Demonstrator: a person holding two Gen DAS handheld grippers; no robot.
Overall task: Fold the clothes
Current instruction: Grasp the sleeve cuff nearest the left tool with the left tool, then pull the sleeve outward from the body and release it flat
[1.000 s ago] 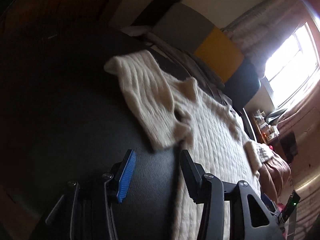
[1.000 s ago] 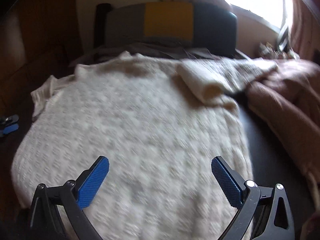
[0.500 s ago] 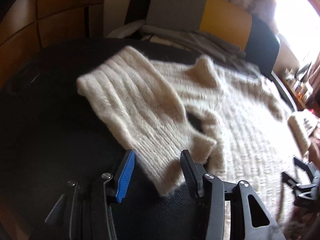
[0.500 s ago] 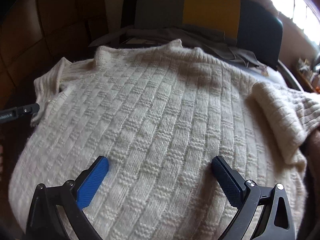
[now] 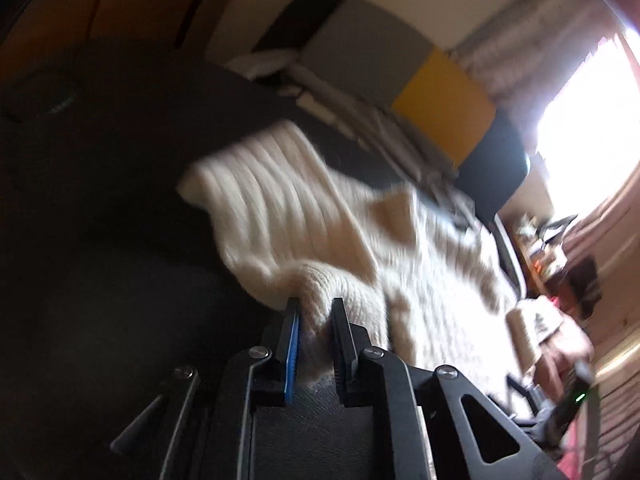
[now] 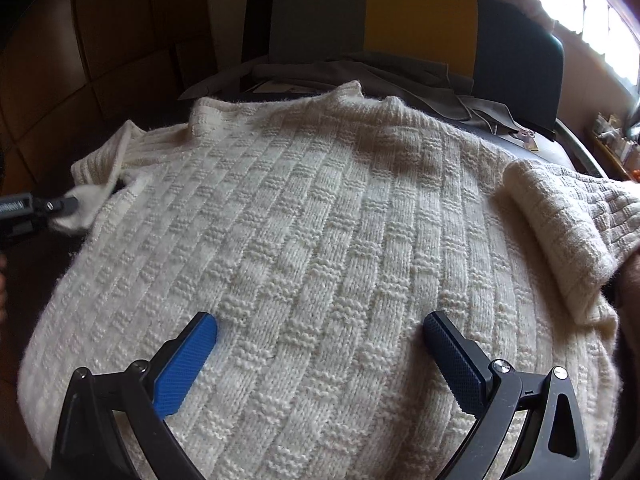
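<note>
The left gripper (image 5: 314,320), wide open beside the cream cable-knit sweater's (image 6: 320,240) ribbed sleeve (image 5: 260,200) a second ago, now has its jaws closing on a bunched fold of the sleeve's edge. The right gripper (image 6: 320,336) has moved in over the sweater's body, and its blurred view has turned sharp.

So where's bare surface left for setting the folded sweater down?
The free patch is the dark surface left of the sweater, beyond its sleeve, which the closing left gripper pinches. Crowded: grey clothes by the chair back behind, a brownish garment at the right edge. The right gripper is open over the sweater's middle.
</note>
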